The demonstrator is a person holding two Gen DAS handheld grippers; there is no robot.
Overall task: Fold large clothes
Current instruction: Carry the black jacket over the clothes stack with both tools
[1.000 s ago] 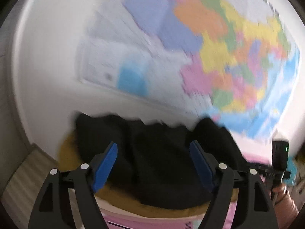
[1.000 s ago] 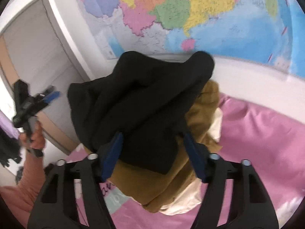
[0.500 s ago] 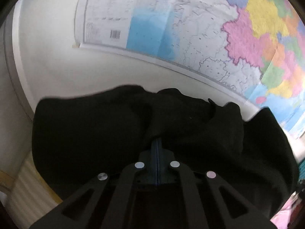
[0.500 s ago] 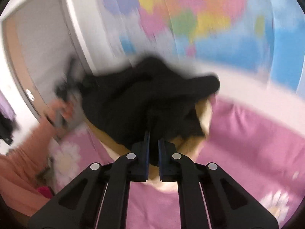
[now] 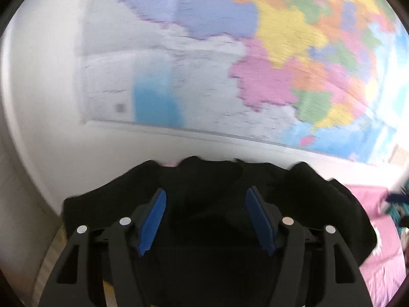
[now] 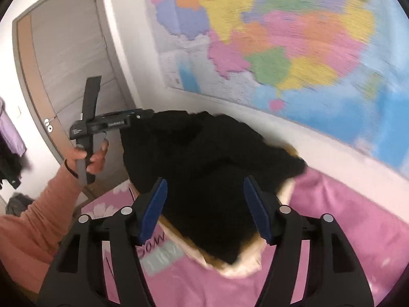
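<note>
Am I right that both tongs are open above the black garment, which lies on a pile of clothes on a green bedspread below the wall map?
Nearly: the bedspread is pink, not green, as the right wrist view shows. The rest holds: the left tongs and the right tongs are open above the black garment, which lies on a pile of clothes below the wall map.
</note>
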